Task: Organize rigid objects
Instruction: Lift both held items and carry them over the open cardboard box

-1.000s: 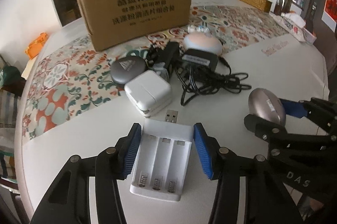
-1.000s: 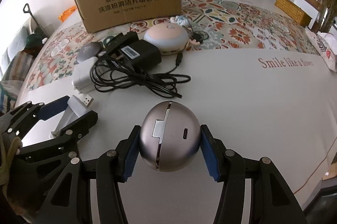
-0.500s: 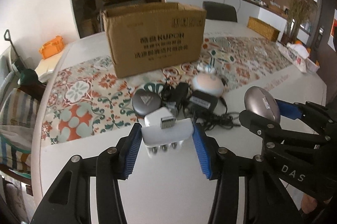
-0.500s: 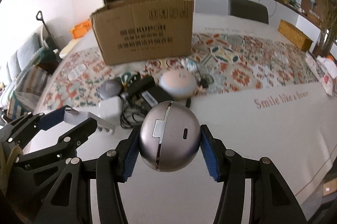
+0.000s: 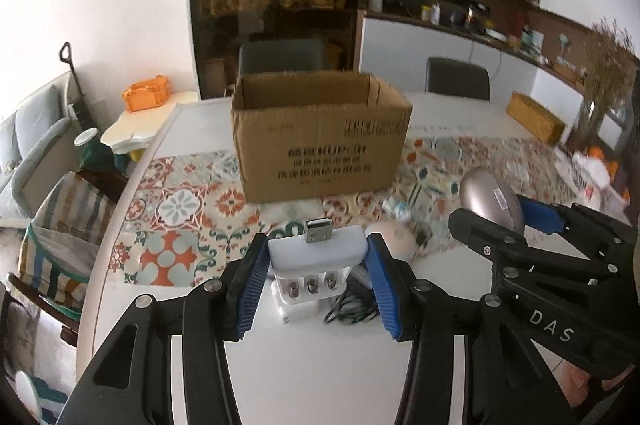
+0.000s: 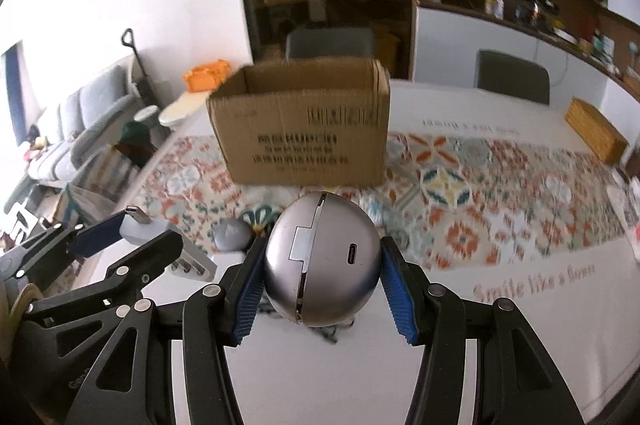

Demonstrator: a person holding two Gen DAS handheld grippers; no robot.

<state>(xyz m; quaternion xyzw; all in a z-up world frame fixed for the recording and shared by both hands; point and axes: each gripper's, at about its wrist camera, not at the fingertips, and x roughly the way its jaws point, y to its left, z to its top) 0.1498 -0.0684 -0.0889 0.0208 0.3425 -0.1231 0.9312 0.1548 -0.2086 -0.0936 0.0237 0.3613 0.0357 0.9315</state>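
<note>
Aloft, white charger [image 5: 316, 257] sits clamped between left claw [image 5: 316, 279] pads.

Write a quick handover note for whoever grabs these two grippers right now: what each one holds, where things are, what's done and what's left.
Left hand-held gripper: shut on the white battery charger, lifted above the table.
Right hand-held gripper: shut on the silver egg-shaped case, also lifted.
Cardboard box: open, ahead on the patterned runner.
Done: both items picked up.
Left: drop both into the box, probably. A grey case, a pink round gadget and dark cables are on the table between the grippers and the box.
</note>
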